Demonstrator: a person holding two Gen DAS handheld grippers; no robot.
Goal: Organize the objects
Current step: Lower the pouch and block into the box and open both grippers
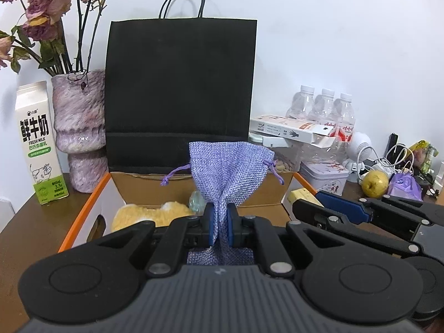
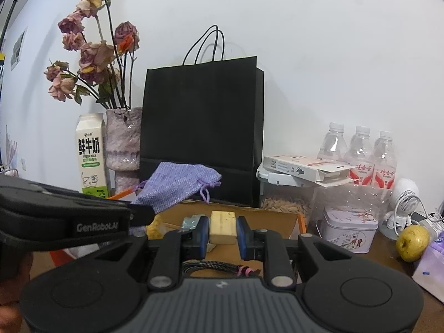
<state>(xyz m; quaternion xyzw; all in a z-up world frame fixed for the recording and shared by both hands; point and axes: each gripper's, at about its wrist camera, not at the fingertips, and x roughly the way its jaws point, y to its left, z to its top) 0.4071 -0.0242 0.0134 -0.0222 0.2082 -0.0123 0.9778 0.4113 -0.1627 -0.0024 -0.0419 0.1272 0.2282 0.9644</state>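
cardboard box (image 1: 144,191): yellow plush (image 1: 149,215) | left gripper (image 1: 221,226): purple pouch (image 1: 227,172)

The left gripper (image 1: 221,223) pinches a lilac drawstring pouch (image 1: 229,172) between its blue pads, the pouch's mouth fanning upward over an open cardboard box (image 1: 274,187). Behind stands a black paper bag (image 1: 180,91), with a milk carton (image 1: 38,141) and vase (image 1: 80,127) beside it. The right gripper (image 1: 298,197) holds a pale yellow block (image 1: 302,195) at right
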